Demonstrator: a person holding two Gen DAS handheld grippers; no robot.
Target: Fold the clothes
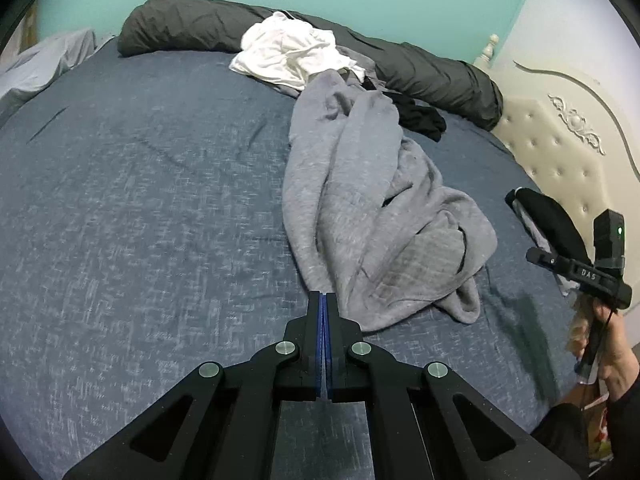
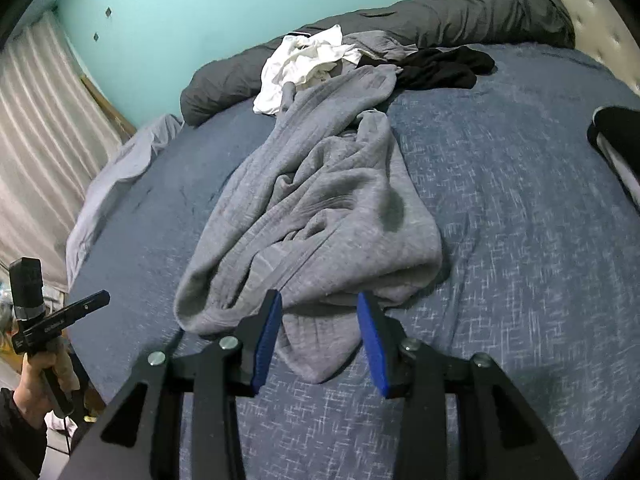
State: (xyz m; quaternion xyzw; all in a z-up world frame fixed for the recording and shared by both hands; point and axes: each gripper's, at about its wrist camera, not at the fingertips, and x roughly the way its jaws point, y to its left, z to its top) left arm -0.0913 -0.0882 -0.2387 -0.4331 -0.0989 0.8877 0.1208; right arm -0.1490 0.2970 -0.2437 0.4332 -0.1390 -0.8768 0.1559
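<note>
A crumpled grey garment (image 1: 360, 200) (image 2: 320, 208) lies lengthwise on the blue bed sheet (image 1: 140, 200) (image 2: 520, 220). My left gripper (image 1: 324, 294) is shut with nothing in it, and its tips hover just left of the garment's near end. My right gripper (image 2: 319, 296) is open over the near hem. The cloth lies below and between the blue pads (image 2: 372, 340), which do not press on it. A white garment (image 1: 288, 52) (image 2: 304, 60) and a black one (image 1: 420, 116) (image 2: 440, 66) lie at the far end.
A rolled dark grey duvet (image 1: 192, 28) (image 2: 460, 12) runs along the far edge under the teal wall. A cream tufted headboard (image 1: 560, 140) stands on the right. A black folded item (image 1: 548, 216) (image 2: 616, 128) lies near it. Curtains (image 2: 40, 140) hang beyond the bed's left side.
</note>
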